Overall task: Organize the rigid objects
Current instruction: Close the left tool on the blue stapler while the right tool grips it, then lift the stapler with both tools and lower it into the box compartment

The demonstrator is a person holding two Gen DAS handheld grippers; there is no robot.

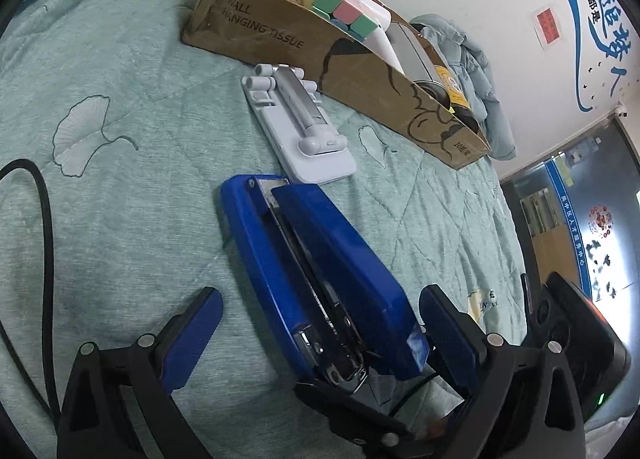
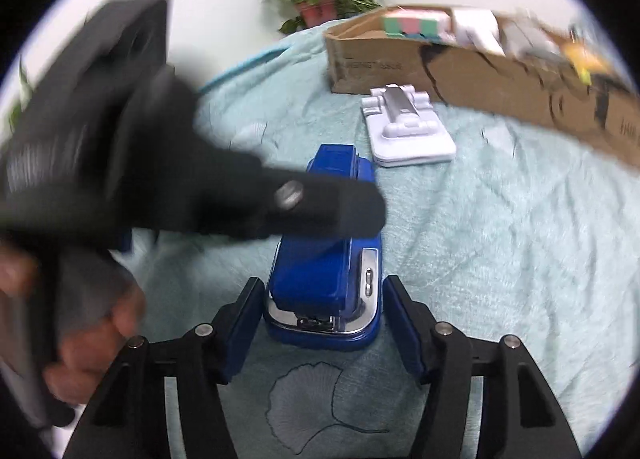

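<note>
A teal quilt [image 1: 120,219] bears a long cardboard box [image 1: 280,39] already holding items, a white stand [image 1: 308,131] beside it and, nearer, a blue stapler [image 2: 324,259]; both grippers straddle it with jaws released, so the right gripper [image 2: 320,323] should likely clench squarely mid-body before lifting.

Open quilt [image 2: 500,243] right of stapler [image 2: 324,259], phone stand [image 2: 408,131] and cardboard box [image 2: 480,71] blocking beyond
</note>
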